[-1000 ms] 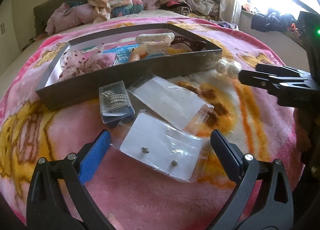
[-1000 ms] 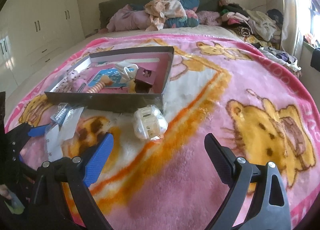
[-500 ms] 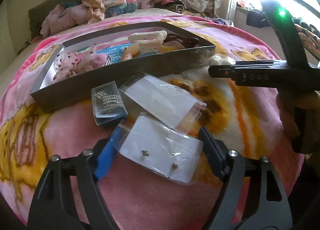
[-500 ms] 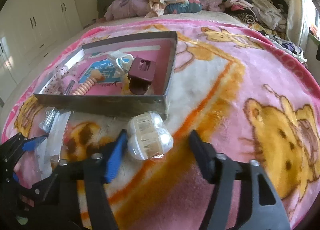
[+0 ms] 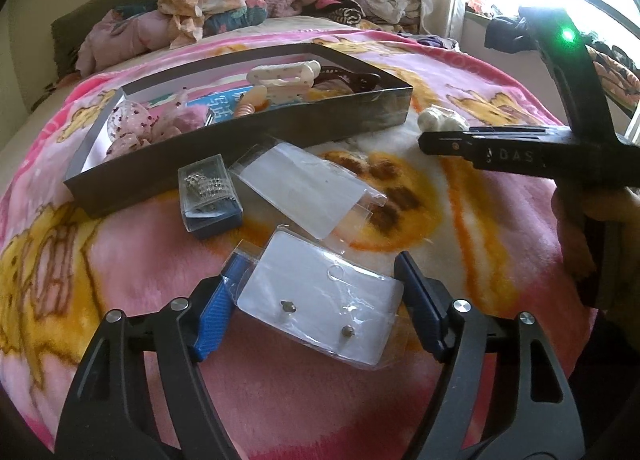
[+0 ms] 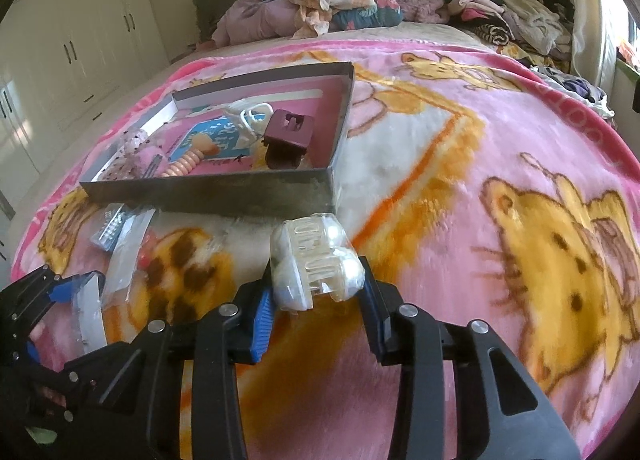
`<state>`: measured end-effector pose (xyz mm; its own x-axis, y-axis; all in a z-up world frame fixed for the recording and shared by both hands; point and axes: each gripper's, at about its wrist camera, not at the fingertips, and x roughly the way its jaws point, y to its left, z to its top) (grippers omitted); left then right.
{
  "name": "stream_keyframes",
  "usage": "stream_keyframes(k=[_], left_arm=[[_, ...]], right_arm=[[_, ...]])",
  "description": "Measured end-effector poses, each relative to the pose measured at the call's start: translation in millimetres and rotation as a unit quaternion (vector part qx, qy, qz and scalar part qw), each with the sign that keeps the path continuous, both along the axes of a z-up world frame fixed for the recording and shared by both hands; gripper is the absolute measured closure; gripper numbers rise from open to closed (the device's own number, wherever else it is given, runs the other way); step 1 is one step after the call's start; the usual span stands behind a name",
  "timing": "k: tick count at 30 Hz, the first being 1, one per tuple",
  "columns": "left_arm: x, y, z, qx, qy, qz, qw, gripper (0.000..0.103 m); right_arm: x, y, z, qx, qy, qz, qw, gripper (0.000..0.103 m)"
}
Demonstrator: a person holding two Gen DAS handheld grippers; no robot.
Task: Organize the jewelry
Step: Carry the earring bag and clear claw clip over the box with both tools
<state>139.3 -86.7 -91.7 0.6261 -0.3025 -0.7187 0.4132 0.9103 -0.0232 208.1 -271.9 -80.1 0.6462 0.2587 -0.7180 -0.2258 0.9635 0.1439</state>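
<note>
In grey tray (image 6: 240, 196): maroon clip (image 6: 290, 136), white clip (image 5: 282, 76), pink pouches (image 5: 136, 128).

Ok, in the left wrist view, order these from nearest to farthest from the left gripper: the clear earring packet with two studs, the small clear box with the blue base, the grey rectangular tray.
1. Clear earring packet with two studs: between the fingers of the left gripper.
2. Small clear box with the blue base: ahead, slightly left, on the blanket.
3. Grey rectangular tray: farthest, behind the box.

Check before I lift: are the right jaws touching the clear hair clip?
Touching. The right wrist view shows the right gripper closed on the clear hair clip, both jaws pressed against its sides with no gap.
</note>
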Motion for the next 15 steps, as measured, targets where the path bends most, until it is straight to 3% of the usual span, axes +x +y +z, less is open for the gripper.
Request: stream_keyframes(k=[15], left_arm=[[-3, 24, 27, -0.028, -0.02, 0.025, 0.9991, 0.037]], right_arm=[[-29, 22, 17, 0.004, -0.017, 0.028, 0.999, 0.067]])
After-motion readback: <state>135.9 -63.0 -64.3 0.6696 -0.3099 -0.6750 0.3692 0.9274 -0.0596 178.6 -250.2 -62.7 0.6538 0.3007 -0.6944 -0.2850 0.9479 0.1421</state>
